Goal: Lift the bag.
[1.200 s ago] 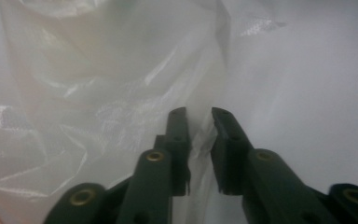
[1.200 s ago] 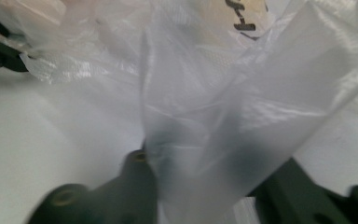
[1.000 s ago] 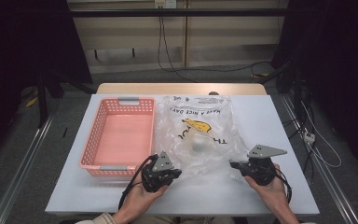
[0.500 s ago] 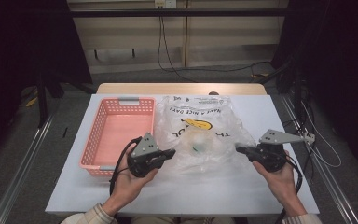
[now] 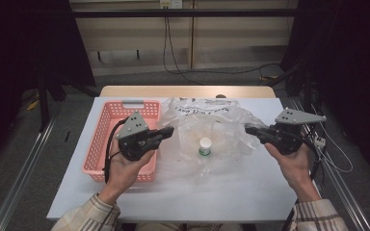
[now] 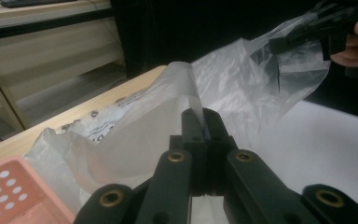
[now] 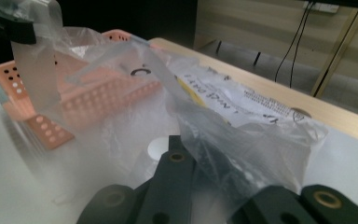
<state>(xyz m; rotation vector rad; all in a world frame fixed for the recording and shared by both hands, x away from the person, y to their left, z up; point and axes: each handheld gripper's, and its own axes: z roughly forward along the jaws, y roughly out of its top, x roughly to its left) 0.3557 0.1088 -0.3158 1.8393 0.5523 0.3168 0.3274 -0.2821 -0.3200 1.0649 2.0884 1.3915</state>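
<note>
The left gripper (image 5: 166, 132) has its jaws pinched together on a strip of the clear plastic bag (image 5: 221, 126), as the left gripper view shows, where the film rises straight out from between the closed tips (image 6: 204, 125). The right gripper (image 5: 251, 131) also has film draped over and between its jaws in the right gripper view (image 7: 200, 140); from the taut pull on the bag it appears clamped on the opposite edge, though the plastic hides the tips themselves. Between the two, the bag's mouth is held spread and lifted, its opening stretched roughly from the person's left to right, so the long axis of the opening runs along the line joining the two sets of jaws. Down inside, on the worktop (image 5: 250, 192) and under the film, stands a small white-capped bottle (image 5: 204, 146), upright with its cap pointing up, its long axis vertical. It lies below and between the jaws, slightly toward the person from the line between them, and about as near one hand as the other, perhaps a touch nearer the left. The bag's printed, closed end lies flat toward the far edge of the worktop. The pink basket (image 5: 107, 139) sits just beside the bag on the left, beneath the left hand (image 5: 125, 166). Any move to take the bottle out would likely need one edge released first, I judge.
</note>
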